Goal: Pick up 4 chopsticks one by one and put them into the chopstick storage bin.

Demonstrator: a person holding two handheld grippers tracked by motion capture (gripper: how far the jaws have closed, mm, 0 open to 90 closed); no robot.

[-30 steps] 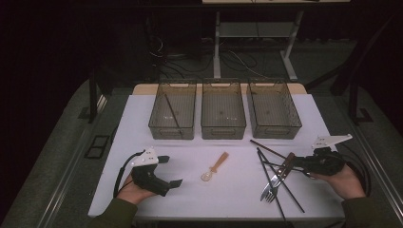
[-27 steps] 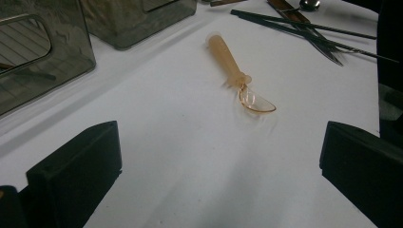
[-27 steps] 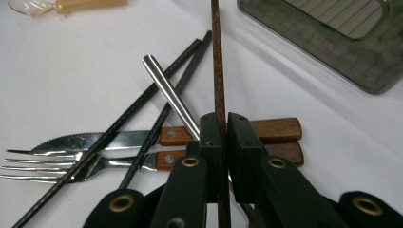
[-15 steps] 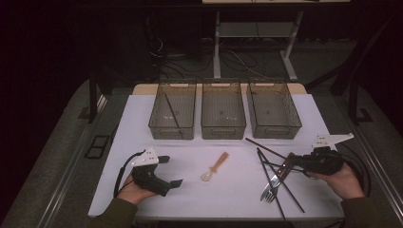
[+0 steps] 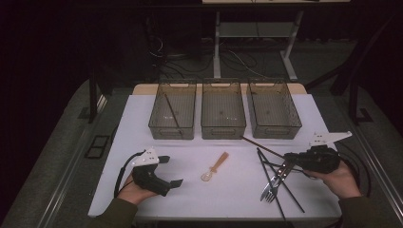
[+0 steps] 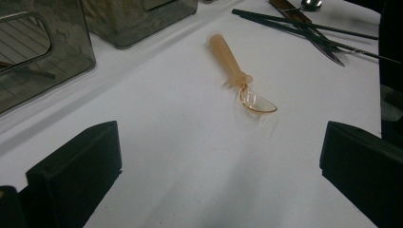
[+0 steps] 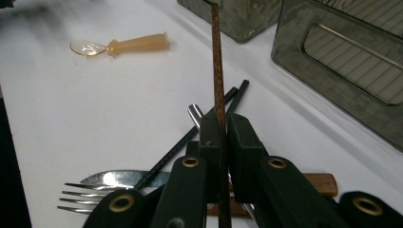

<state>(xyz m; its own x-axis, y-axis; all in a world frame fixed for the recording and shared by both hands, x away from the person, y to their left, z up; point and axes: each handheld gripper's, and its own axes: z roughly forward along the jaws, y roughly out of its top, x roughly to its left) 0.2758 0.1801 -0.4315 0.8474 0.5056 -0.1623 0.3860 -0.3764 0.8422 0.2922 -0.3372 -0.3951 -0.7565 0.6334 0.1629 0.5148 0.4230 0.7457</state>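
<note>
In the high view, the right gripper [image 5: 291, 160] is clenched on one thin, dark brown wooden chopstick [image 5: 263, 147]. Compared with a second ago, that stick now points more steeply up and away from the cutlery pile, its far tip reaching toward the gap between the middle and right smoky plastic bins [image 5: 274, 109]; my reading is that it has been picked clear of the heap and is being carried toward a bin, probably the left smoky plastic bin [image 5: 172, 110], where a similar stick [image 5: 171, 112] already lies. The left gripper [image 5: 167, 176] rests near the table's front edge with its jaws apart and nothing between them, unchanged over that second. The left gripper view adds what the overhead camera cannot: the translucent orange plastic spoon [image 6: 240, 76] lies bowl toward the camera, well ahead of the open black jaws, untouched on the white table [image 6: 166, 156]. The right gripper view shows the grip itself: the pads [image 7: 237, 142] pinch the mottled brown stick [image 7: 217, 66] near its end, held above the steel fork [image 7: 95, 194], a knife blade [image 7: 123, 178] and black chopsticks [image 7: 209, 124] left on the table.
</note>
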